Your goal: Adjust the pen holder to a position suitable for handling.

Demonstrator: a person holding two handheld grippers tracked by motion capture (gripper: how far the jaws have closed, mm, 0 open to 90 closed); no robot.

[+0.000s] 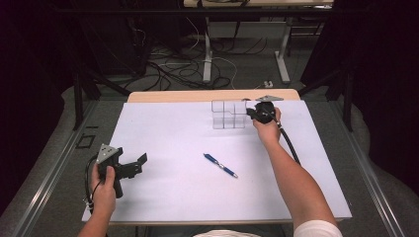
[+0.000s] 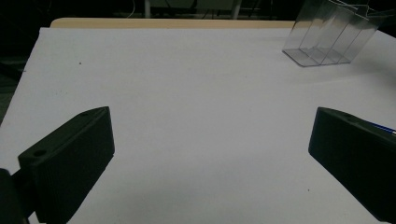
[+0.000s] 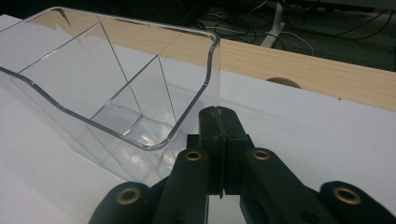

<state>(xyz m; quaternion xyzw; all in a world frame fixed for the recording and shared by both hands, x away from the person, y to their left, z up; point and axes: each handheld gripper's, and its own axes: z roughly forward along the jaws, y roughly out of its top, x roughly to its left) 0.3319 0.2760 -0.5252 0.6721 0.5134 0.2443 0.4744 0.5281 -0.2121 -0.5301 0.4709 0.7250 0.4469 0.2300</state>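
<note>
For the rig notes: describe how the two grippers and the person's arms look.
Both grippers are black. The left gripper has a pistol-style handle, a grey three-cornered plate and blocky ribbed jaws. The right gripper carries a similar plate, brass-ringed linkage holes, and a black cable. Forearms are bare; a white short sleeve covers the right upper arm.

The clear plastic organizer, divided into compartments, stands upright and empty near the table's far edge.
</note>
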